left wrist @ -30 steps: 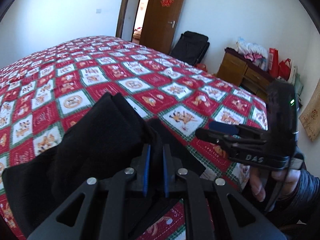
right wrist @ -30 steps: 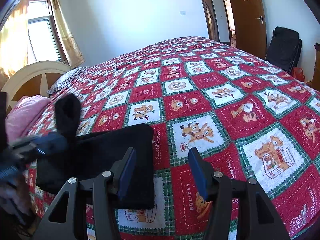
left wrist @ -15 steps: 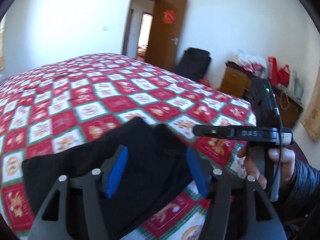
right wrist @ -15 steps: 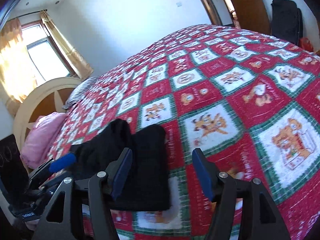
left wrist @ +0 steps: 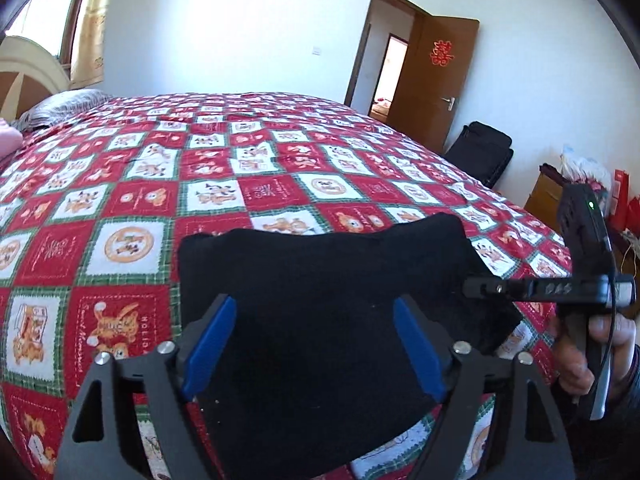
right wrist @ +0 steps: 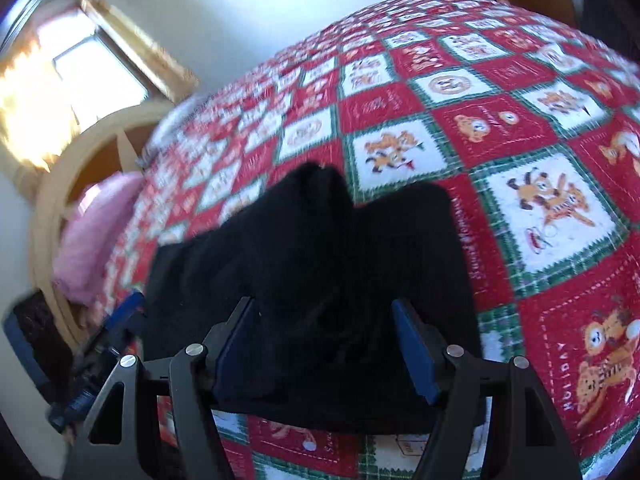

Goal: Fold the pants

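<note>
The black pants (left wrist: 320,304) lie folded in a compact stack near the front edge of the bed; they also show in the right wrist view (right wrist: 320,280), with a raised hump at their far side. My left gripper (left wrist: 316,344) is open and empty, its blue pads above the near part of the stack. My right gripper (right wrist: 326,348) is open and empty, also over the near edge of the pants. The right gripper shows side-on at the right of the left wrist view (left wrist: 484,289), beside the pants.
The bed carries a red, white and green patchwork quilt (left wrist: 200,184). A pink pillow (right wrist: 92,236) and a curved headboard (right wrist: 52,184) are at the left. A black suitcase (left wrist: 480,152), an open door (left wrist: 436,76) and a wooden cabinet (left wrist: 548,196) stand to the right.
My left gripper has let go of the pants and opened wide, then drawn back. The pants have dropped flat into a stack. My right gripper has swung left over them.
</note>
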{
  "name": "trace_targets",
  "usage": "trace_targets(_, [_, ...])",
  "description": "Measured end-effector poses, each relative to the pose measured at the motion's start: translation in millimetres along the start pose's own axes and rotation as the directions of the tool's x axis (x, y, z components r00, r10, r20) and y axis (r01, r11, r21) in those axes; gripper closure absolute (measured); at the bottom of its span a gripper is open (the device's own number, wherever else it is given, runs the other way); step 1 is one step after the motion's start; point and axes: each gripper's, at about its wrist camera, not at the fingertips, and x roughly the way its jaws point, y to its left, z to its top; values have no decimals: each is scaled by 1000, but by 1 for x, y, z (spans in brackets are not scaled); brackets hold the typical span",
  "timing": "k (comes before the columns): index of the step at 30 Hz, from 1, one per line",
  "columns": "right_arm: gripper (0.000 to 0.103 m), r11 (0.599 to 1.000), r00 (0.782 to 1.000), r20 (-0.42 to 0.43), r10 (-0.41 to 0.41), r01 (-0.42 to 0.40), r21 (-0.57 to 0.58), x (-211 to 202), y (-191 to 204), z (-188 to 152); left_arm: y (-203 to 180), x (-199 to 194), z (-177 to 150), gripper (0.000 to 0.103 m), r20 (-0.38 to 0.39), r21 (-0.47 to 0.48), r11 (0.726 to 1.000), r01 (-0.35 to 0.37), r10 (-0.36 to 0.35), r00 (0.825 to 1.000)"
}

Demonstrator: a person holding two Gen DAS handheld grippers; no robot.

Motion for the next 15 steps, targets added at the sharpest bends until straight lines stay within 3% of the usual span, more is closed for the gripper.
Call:
trace_targets(1, [75,1000,1000,4,-8,9,-18,-2,2,-1,1,1,0,19,-2,-5,1000,2,-2,1000])
trace_targets(3, [85,999,999,40,3,-1,-41,-16,4,-2,4,1,-1,19,1,-9,1000,0,0,1000])
trace_targets(9, [86,997,990,130,-46,53,-58,-55,-8,-11,8,5,-5,12,-6,-20,1000,-8,8,1000])
trace_targets(14, [86,995,992,78,-100,98,18,-41,-43,-17,7,20,-14,12,-62,5,999,-46,46,997])
trace_targets(15, [80,995,993,65,-95,93,43,-38,-50,-19,7,21,-16,12,-71,5,999,-54,54,996])
